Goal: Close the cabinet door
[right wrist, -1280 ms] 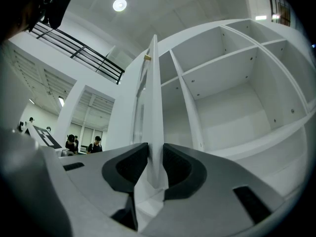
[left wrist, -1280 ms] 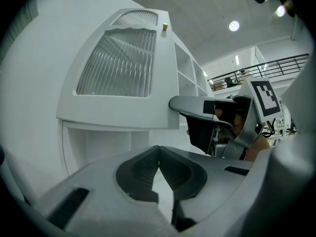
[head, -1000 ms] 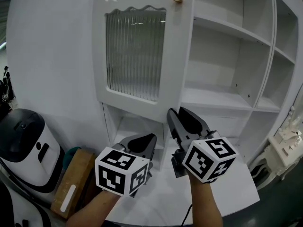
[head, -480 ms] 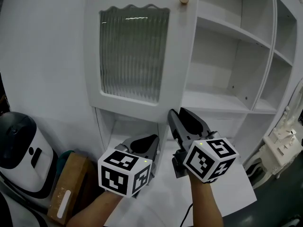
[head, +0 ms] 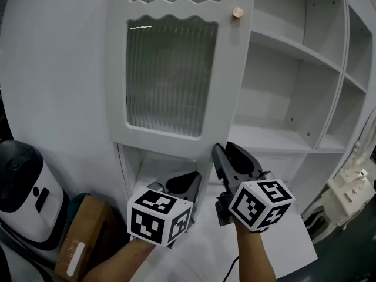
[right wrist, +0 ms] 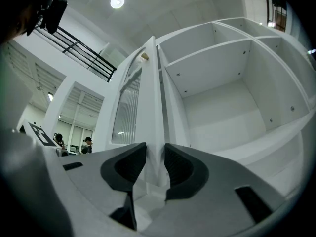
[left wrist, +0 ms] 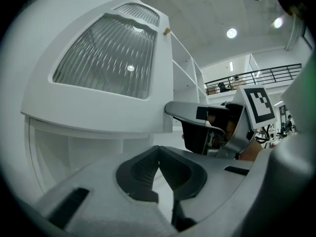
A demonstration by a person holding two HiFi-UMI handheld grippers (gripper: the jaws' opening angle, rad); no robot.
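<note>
Not closed yet: the cabinet door [head: 170,75] stands swung open at upper middle, the right gripper [head: 226,151] has just been opening its jaws, door edge in the gap but ungripped, and the left gripper [head: 188,181] is pinched together, empty.

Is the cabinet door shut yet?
Not shut. In the right gripper view the cabinet door stands out edge-on from the shelves, with a gap beside it.

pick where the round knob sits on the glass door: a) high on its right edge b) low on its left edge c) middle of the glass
a: the head view shows the knob high on the right edge of the cabinet door, beside the open shelves.
</note>
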